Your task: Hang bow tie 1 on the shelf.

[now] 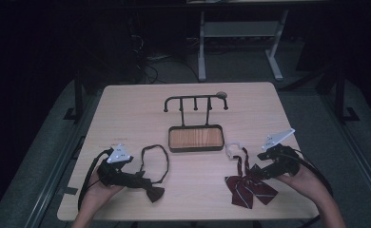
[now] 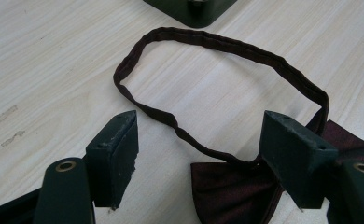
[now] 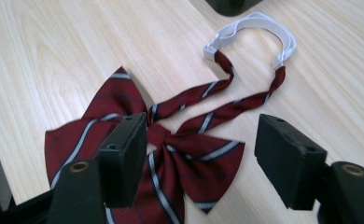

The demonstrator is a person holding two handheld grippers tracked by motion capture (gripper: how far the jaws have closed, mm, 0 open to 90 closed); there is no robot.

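Observation:
A dark maroon bow tie lies at the table's front left, its thin strap looped out toward the tray. My left gripper hovers over it, open; in the left gripper view the bow sits low by the right-hand jaw, untouched, with the strap loop ahead. At the front right lies a red bow tie with white stripes, its straps ending in a white elastic band. My right gripper is open just above that bow, jaws on either side of the knot, band beyond.
A dark tray with a wooden floor stands mid-table, and a black rack with several hooks rises behind it. The light wooden table ends close in front of both hands. A white desk frame stands on the floor beyond.

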